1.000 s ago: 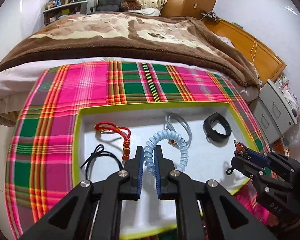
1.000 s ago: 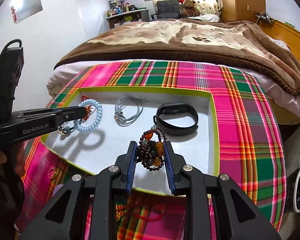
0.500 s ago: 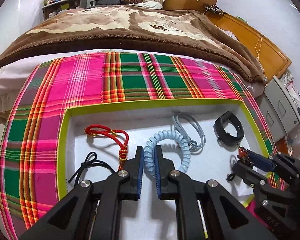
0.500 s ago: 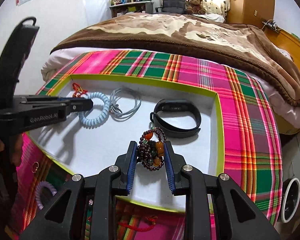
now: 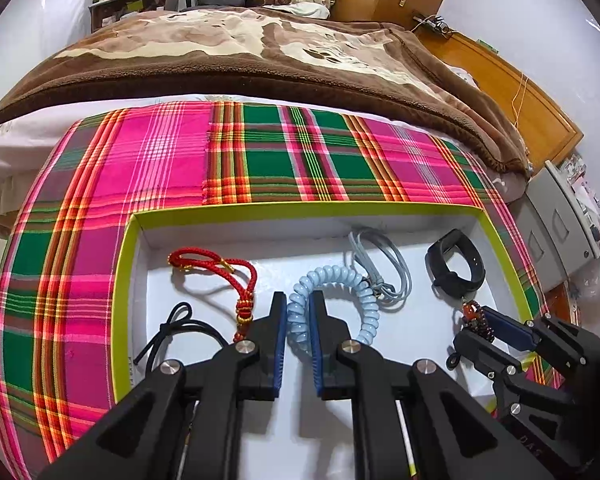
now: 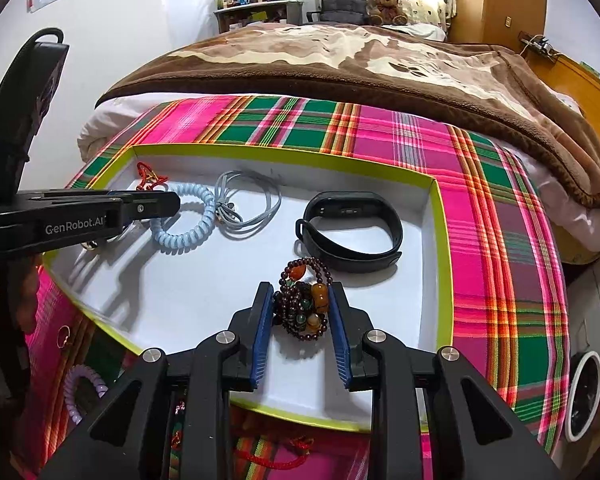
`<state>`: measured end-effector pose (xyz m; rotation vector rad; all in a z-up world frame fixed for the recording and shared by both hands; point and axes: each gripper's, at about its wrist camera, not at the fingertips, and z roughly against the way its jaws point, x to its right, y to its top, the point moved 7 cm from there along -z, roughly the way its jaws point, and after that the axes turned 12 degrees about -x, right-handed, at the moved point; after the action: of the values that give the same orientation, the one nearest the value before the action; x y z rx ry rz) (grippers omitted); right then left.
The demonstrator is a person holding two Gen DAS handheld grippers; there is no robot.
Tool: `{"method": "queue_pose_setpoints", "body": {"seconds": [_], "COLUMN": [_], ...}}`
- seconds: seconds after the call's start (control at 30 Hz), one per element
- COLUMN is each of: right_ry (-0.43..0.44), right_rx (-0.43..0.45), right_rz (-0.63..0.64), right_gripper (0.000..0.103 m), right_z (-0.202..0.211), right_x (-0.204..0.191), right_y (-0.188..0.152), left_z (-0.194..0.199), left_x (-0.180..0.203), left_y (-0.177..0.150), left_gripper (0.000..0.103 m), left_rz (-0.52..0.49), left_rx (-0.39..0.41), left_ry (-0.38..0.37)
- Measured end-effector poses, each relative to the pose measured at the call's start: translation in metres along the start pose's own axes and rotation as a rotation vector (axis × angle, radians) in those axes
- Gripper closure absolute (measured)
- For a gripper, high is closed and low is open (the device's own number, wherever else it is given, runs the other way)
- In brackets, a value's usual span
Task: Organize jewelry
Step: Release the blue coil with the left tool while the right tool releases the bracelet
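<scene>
A white tray with a lime-green rim [image 5: 300, 207] [image 6: 444, 216] lies on a plaid cloth. My left gripper [image 5: 299, 312] [image 6: 172, 202] is shut on a light-blue coil bracelet [image 5: 364, 292] [image 6: 188, 232], low over the tray floor. My right gripper [image 6: 300, 300] [image 5: 474, 326] is shut on a dark beaded bracelet [image 6: 304, 304] [image 5: 474, 316] with amber and green beads, above the tray's near right part. In the tray lie a red cord bracelet [image 5: 220, 268] [image 6: 150, 174], a black cord [image 5: 172, 332], a grey cord [image 5: 380, 260] [image 6: 248, 204] and a black wristband [image 5: 456, 266] [image 6: 352, 232].
The plaid cloth [image 5: 260, 160] [image 6: 500, 240] covers the foot of a bed with a brown blanket [image 5: 260, 48]. More jewelry lies on the cloth outside the tray: a purple coil [image 6: 80, 388], a ring [image 6: 62, 336] and red cord [image 6: 272, 456]. A grey cabinet [image 5: 560, 236] stands right.
Both grippers have moved forward and down over the tray, each still holding its bracelet. The blue coil bracelet now hangs lower, near the grey cord.
</scene>
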<state>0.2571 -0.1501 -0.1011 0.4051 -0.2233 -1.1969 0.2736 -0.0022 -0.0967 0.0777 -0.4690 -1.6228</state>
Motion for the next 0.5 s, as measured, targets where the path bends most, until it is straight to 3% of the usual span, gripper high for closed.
{"method": "queue_pose_setpoints", "body": {"seconds": [0.03, 0.17, 0.23, 0.5], "right_ry": [0.001, 0.004, 0.016, 0.027], "right_rx": [0.003, 0.018, 0.025, 0.046], "right_rz": [-0.005, -0.011, -0.017, -0.038], "right_gripper": [0.074, 0.053, 0.053, 0.053], "right_z": [0.0, 0.002, 0.004, 0.011], "right_x": [0.0, 0.001, 0.001, 0.002], "right_y": [0.0, 0.002, 0.003, 0.001], "left_z": [0.0, 0.001, 0.002, 0.011], "left_x": [0.0, 0.002, 0.002, 0.007], "left_y": [0.0, 0.0, -0.001, -0.004], "left_gripper": [0.091, 0.086, 0.072, 0.07], "left_rz": [-0.004, -0.007, -0.007, -0.015], "left_rx": [0.001, 0.004, 0.006, 0.016], "left_ry": [0.003, -0.005, -0.005, -0.015]}}
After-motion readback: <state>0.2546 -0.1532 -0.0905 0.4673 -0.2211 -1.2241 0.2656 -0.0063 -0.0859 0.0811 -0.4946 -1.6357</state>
